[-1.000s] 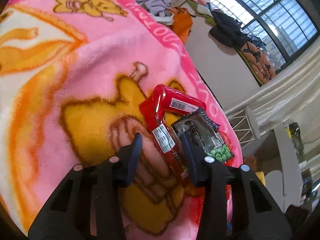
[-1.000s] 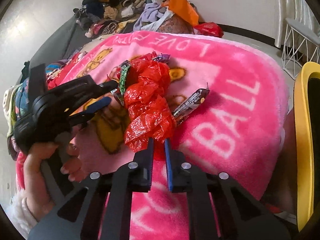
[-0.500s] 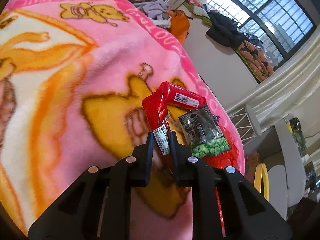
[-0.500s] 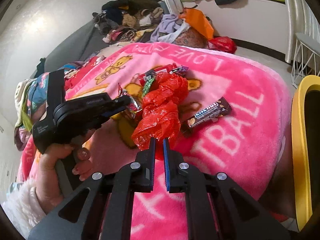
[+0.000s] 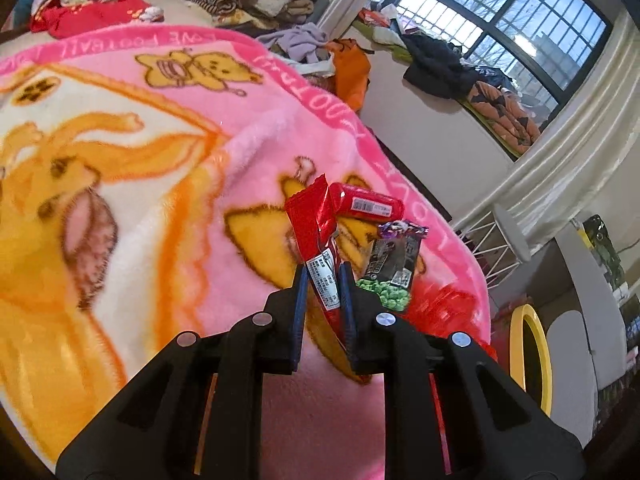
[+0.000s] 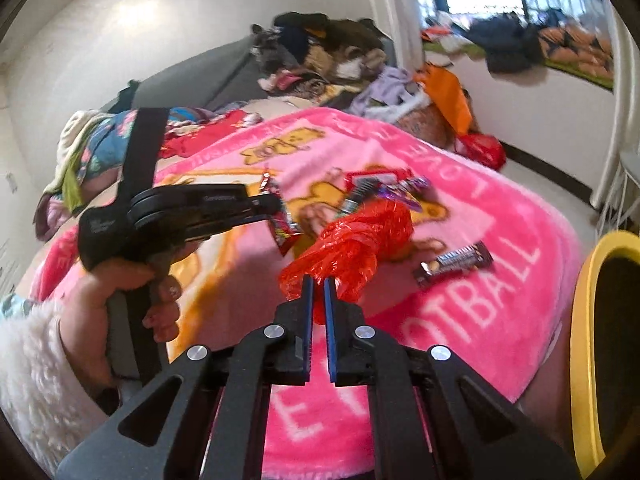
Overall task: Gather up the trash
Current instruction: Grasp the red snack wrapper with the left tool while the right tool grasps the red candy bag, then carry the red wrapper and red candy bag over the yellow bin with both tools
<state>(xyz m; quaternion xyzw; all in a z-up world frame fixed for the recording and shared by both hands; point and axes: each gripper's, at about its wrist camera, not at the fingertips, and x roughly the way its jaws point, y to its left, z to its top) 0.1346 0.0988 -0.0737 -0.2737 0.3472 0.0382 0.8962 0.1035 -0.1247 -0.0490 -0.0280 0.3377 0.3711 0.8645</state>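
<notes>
Between left gripper (image 5: pixel 323 280) pads: red wrapper (image 5: pixel 316 236), clamped; right gripper (image 6: pixel 317 286) pinches red bag (image 6: pixel 352 244).

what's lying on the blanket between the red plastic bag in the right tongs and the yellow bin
One chocolate bar lies there on the pink blanket, clear in the right wrist view between red plastic bag and yellow bin.

A pink blanket (image 6: pixel 500 216) carries a chocolate bar (image 6: pixel 454 263) and scattered snack wrappers (image 6: pixel 394 188).
</notes>
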